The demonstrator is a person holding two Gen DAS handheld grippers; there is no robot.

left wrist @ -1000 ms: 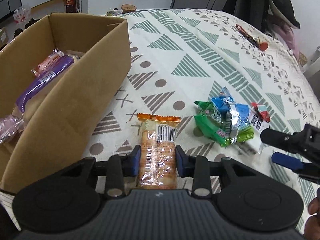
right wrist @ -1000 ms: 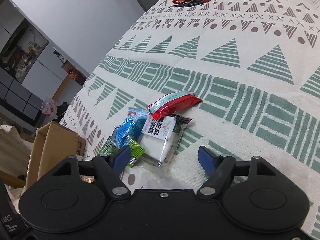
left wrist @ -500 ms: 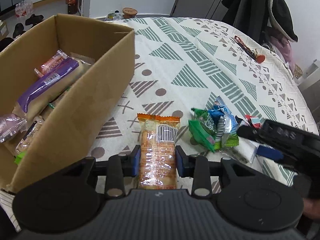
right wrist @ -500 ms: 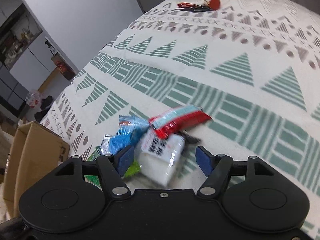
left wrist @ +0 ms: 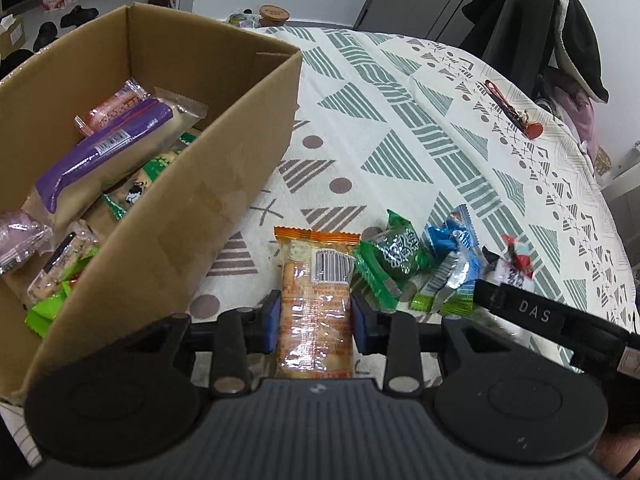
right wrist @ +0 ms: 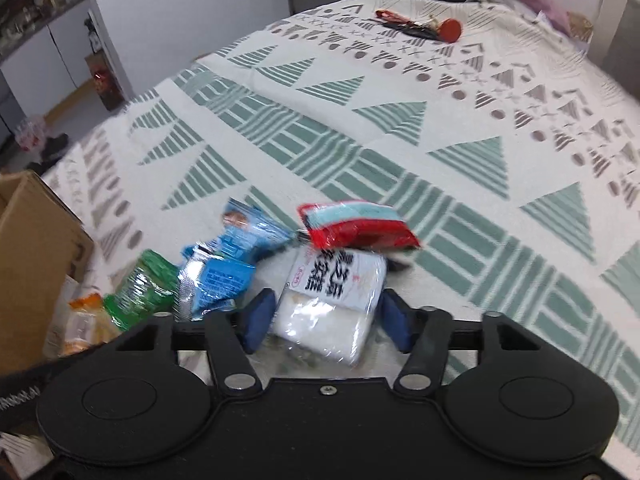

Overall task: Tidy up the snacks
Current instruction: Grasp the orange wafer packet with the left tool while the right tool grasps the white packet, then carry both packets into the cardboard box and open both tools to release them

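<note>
Left gripper (left wrist: 316, 320) clamping cracker pack (left wrist: 316, 300), beside box (left wrist: 224, 200) wall

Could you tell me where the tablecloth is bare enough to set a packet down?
Bare: the patterned tablecloth between the brown cardboard box and the red keyring. Crowded: the near edge, around the orange-edged cracker packet and green packet.

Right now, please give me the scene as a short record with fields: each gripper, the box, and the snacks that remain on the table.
left gripper: shut on orange cracker pack
right gripper: open, its fingers on both sides of white snack pack
cardboard box: open, several snacks inside, left of the cracker pack
loose snacks on tablecloth: green packet, blue packet, red packet
</note>
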